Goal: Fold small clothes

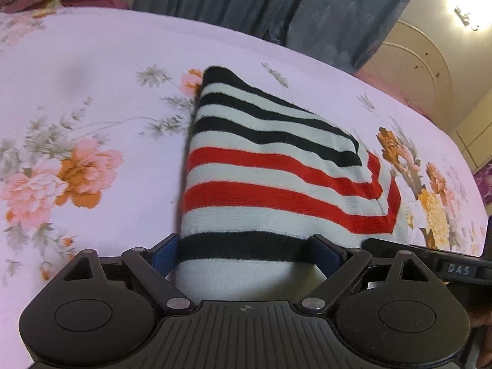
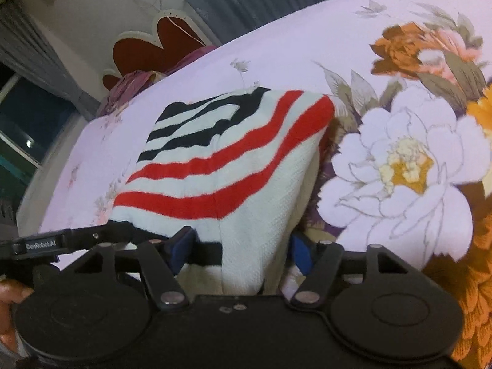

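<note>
Striped knit top [image 1: 276, 178] on floral sheet [image 1: 92, 92], near hem between both claws. Left claw [image 1: 243, 252] wide apart, fabric loose between. Right claw [image 2: 243, 252] partly closed around an edge; grip unclear. Soft, light, floppy; best pinched at hem corners.

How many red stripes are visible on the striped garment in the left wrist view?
3. On the striped garment, all lie below the upper black stripes and above the black band nearest the camera. More may be hidden underneath.
</note>
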Demonstrator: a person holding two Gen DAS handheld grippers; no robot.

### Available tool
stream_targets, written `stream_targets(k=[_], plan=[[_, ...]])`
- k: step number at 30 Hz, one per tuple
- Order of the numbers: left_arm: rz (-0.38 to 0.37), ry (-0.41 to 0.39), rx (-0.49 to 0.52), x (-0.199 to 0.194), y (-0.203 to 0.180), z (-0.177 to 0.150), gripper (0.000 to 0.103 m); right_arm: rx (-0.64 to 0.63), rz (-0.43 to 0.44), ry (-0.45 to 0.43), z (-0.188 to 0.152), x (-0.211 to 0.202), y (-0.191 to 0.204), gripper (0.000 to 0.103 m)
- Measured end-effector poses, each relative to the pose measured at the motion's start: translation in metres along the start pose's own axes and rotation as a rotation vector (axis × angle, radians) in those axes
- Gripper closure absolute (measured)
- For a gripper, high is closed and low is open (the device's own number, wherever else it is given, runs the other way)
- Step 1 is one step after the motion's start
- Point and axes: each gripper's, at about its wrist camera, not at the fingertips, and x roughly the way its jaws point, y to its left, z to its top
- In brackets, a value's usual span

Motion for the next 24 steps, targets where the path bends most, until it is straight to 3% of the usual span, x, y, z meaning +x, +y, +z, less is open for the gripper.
stream_targets(k=[5, 9, 13, 18, 21, 24], plan=[[0.001, 0.008, 0.024, 0.007, -0.009, 0.002, 0.014, -0.019, -0.036, -0.009, 0.001, 0.005, 0.006, 0.041], [0.023, -0.007, 0.127, 0.001, -0.025, 0.003, 0.033, -0.06, -0.064, -0.015, 0.001, 0.003, 0.014, 0.057], [0.077, -0.032, 0.235, -0.01, -0.046, 0.003, 0.046, -0.146, -0.124, -0.035, -0.001, 0.002, 0.033, 0.064], [0.16, -0.083, 0.38, -0.028, -0.074, -0.003, 0.052, -0.24, -0.161, -0.072, -0.002, -0.011, 0.058, 0.07], [0.169, -0.115, 0.426, -0.038, -0.081, -0.008, 0.052, -0.273, -0.175, -0.109, 0.0, -0.02, 0.072, 0.07], [0.176, -0.08, 0.436, -0.031, -0.076, -0.009, 0.052, -0.284, -0.219, -0.073, -0.002, -0.013, 0.075, 0.07]])
